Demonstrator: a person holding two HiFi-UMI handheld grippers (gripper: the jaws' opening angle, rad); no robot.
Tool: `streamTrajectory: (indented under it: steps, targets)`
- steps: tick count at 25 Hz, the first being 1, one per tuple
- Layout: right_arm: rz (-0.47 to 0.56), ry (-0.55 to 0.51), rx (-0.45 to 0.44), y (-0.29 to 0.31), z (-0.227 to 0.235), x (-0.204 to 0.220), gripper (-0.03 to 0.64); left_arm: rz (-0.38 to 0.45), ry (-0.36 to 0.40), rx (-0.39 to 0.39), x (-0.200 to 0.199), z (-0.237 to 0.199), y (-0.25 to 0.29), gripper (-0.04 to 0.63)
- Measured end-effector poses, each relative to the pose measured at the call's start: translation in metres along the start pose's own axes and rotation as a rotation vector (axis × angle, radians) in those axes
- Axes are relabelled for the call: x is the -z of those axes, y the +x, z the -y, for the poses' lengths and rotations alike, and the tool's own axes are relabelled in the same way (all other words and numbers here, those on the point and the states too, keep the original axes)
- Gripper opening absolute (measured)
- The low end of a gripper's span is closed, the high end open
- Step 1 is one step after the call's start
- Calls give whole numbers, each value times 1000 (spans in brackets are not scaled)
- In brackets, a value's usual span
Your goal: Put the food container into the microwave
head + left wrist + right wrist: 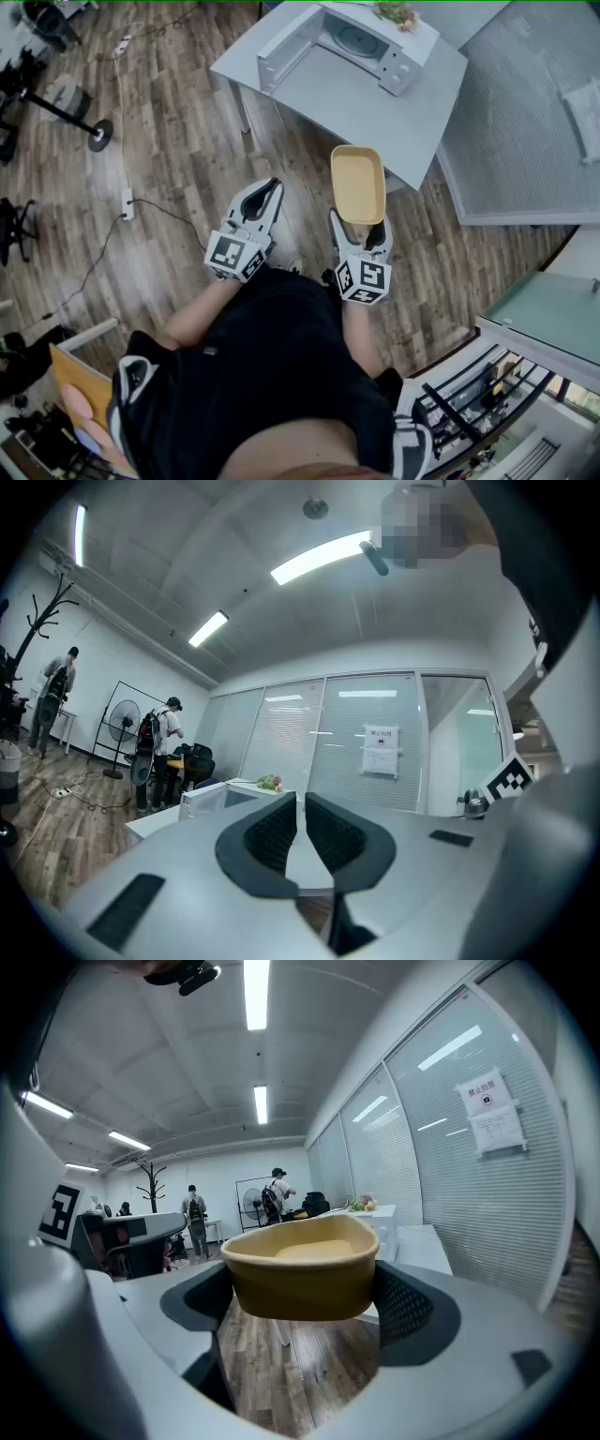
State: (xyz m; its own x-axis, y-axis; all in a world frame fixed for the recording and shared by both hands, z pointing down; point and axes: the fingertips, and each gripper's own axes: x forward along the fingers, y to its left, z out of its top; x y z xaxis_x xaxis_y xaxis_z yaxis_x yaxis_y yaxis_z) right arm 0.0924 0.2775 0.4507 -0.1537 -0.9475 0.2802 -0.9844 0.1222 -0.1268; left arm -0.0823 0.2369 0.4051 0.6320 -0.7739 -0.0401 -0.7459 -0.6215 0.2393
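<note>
The yellow food container (357,183) is an empty shallow tub, held up over the wooden floor by its near end with my right gripper (361,228) shut on it. In the right gripper view the food container (302,1265) fills the space between the jaws of the right gripper (302,1299). The white microwave (349,40) stands on the grey table (375,108) ahead, its door (281,49) swung open to the left. My left gripper (266,194) hovers left of the container, shut on nothing. In its own view the left gripper (301,829) points at the microwave (217,799).
A small plant (394,12) lies on top of the microwave. A power strip and cable (127,203) trail over the floor at left, near a fan stand (94,134). A grey carpet (525,112) and glass partitions lie to the right. People (159,752) stand far back.
</note>
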Motion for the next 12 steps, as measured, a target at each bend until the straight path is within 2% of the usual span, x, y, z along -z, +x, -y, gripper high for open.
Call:
streamTrajectory:
  steps: [12]
  targets:
    - [4, 22, -7, -6, -3, 4, 483, 2, -9, -1, 1, 3, -6, 48]
